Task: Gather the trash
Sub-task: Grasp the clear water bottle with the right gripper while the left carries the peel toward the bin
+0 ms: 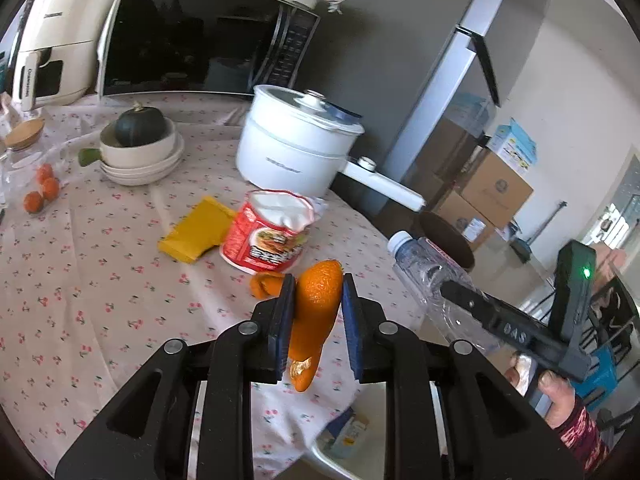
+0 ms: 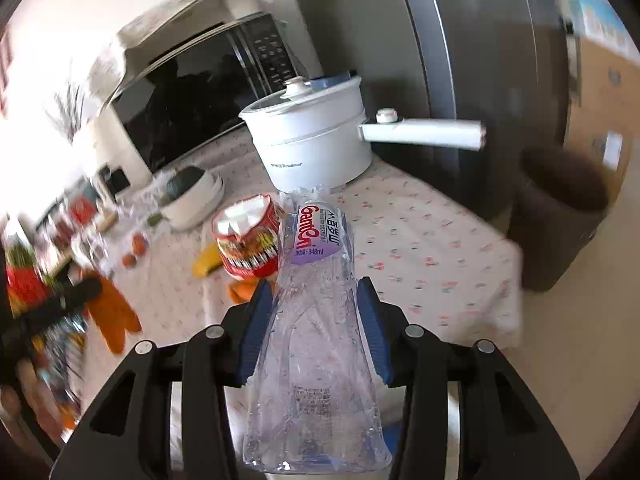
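Observation:
My left gripper (image 1: 316,296) is shut on a long piece of orange peel (image 1: 316,312) and holds it above the flowered tablecloth (image 1: 100,264). My right gripper (image 2: 314,308) is shut on an empty clear plastic water bottle (image 2: 316,320) with a purple label; the bottle also shows in the left wrist view (image 1: 424,272), held past the table's right edge. A red instant-noodle cup (image 1: 268,232) with its lid peeled back stands on the table, with a yellow packet (image 1: 198,230) to its left and another bit of orange peel (image 1: 266,284) in front of it.
A white electric pot (image 1: 296,140) with a long handle stands behind the cup. A microwave (image 1: 200,36), stacked bowls holding a dark squash (image 1: 140,148) and small oranges (image 1: 42,190) lie further back. A dark round bin (image 2: 560,216) stands on the floor beside the table.

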A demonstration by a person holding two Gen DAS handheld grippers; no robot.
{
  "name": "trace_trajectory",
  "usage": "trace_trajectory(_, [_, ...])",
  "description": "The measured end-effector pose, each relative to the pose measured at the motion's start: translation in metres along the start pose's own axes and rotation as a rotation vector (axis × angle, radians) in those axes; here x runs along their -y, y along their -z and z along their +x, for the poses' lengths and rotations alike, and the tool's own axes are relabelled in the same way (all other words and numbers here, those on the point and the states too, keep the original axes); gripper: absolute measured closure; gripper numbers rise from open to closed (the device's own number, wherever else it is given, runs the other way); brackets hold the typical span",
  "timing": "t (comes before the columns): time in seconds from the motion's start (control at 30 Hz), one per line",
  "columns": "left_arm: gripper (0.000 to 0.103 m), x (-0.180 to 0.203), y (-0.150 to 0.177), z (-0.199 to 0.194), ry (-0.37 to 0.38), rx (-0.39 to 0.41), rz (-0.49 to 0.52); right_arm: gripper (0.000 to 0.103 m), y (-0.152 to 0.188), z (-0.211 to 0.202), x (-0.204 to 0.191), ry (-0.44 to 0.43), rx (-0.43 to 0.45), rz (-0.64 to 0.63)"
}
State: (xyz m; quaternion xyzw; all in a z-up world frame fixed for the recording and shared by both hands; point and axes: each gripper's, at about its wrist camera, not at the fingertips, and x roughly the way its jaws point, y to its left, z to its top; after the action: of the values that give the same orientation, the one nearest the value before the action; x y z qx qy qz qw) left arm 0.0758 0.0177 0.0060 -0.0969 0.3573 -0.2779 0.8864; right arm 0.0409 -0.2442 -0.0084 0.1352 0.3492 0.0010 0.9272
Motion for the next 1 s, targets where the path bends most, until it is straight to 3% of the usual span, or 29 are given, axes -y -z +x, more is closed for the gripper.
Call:
trace_trajectory(0.17, [0.081, 0.016, 0.009, -0.002, 0.040, -0.016, 0.029, 0.059, 0.032, -0.024, -0.007, 0.097, -0.010, -0.188])
trace_trajectory(0.37, [0.081, 0.032, 0.019, 0.004, 0.068, -0.042, 0.057, 0.058, 0.069, -0.028, -0.011, 0.181, -0.054, -0.326])
trace_trajectory(0.5, [0.081, 0.041, 0.024, 0.009, 0.082, -0.059, 0.074, 0.058, 0.086, -0.029, -0.011, 0.190, -0.093, -0.362])
trace_trajectory(0.63, [0.081, 0.048, 0.029, 0.013, 0.093, -0.072, 0.094, 0.037, 0.090, -0.034, -0.010, 0.208, -0.070, -0.365])
trace_trajectory(0.77, [0.081, 0.055, 0.032, 0.016, 0.106, -0.080, 0.109, 0.024, 0.082, -0.045, 0.002, 0.243, -0.012, -0.301])
trace_trajectory(1.0, [0.081, 0.073, 0.041, 0.025, 0.137, -0.107, 0.146, 0.016, 0.067, -0.054, 0.027, 0.336, 0.064, -0.186])
